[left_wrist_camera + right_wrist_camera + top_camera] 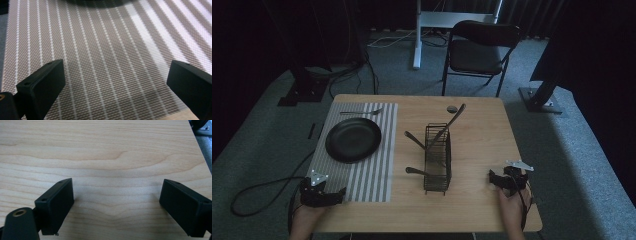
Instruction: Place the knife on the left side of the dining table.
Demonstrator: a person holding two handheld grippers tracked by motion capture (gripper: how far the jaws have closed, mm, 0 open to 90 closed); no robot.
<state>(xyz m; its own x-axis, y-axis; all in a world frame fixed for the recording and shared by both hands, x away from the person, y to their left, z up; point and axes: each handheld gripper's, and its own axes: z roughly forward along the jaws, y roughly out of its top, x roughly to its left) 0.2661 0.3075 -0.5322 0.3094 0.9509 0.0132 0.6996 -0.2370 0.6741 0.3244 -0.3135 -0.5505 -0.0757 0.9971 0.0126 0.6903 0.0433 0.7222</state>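
Step in hand: I judge this the start of table setting. Both tools rest near the table's (482, 210) front edge with nothing picked up yet.
Left gripper (328, 196): I hold it low over the striped placemat (377, 165), jaws spread wide and empty; in the left gripper view the weave shows bare between them.
Right gripper (497, 179): it sits on bare wood at the front right, jaws wide apart, nothing between them.
Cutlery: several pieces stand or lean in the wire caddy (438, 165) at the table's middle, well apart from both grippers. One long handle (452, 122) sticks up toward the far side.
Plate (353, 140): black, set on the placemat, with a fork (362, 112) lying beyond it.
Next move: I expect the right gripper must travel left to the caddy and close on one handle without tipping the basket.
Hard to make out: the dim light hides which utensils are in the caddy. The small dark round thing (452, 108) near the far edge I cannot identify.
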